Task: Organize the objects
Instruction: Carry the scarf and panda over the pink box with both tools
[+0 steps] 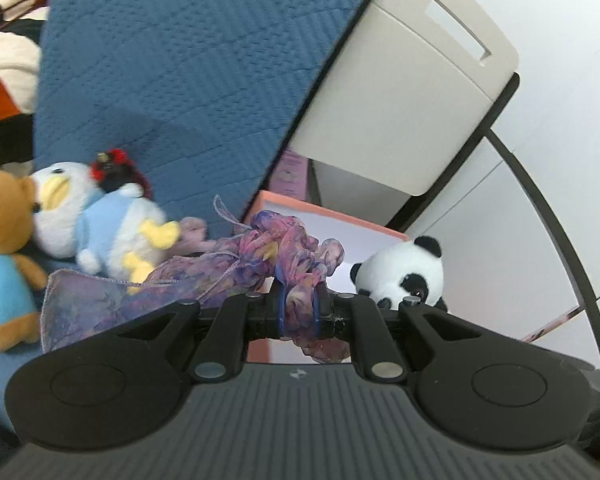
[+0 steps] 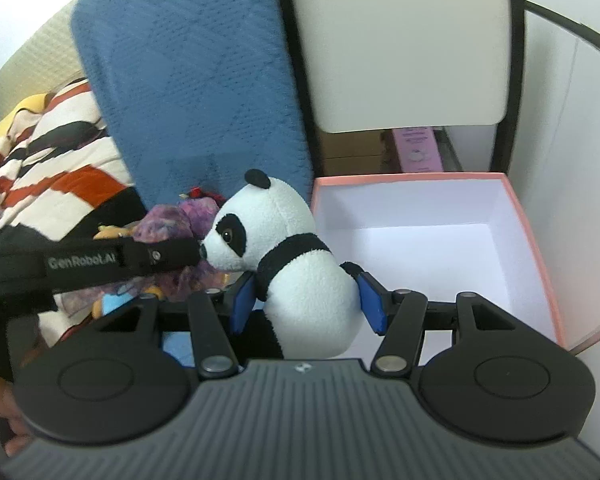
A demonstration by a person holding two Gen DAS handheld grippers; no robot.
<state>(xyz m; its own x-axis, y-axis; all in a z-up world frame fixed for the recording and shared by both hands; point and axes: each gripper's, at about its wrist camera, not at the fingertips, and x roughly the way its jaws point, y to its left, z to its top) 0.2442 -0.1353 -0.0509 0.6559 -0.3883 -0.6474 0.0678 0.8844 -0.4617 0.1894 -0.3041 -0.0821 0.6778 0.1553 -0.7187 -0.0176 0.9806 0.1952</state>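
My left gripper (image 1: pixel 299 312) is shut on a purple and pink scarf (image 1: pixel 236 272), which trails left over the blue bed cover. My right gripper (image 2: pixel 306 304) is shut on a plush panda (image 2: pixel 292 256), held upright at the near left rim of the pink box (image 2: pixel 536 248); the box is open and white inside. The panda also shows in the left wrist view (image 1: pixel 404 276). The left gripper's body shows in the right wrist view (image 2: pixel 100 264) with the scarf (image 2: pixel 172 224) bunched behind it, its nose touching the panda's snout.
A plush penguin (image 1: pixel 100 220) and a bear (image 1: pixel 4 248) lie on the bed at left. A blue cushion (image 1: pixel 188 60) stands behind. A beige bedside unit (image 1: pixel 400 100) and white wall are at right. A striped blanket (image 2: pixel 52 152) lies at left.
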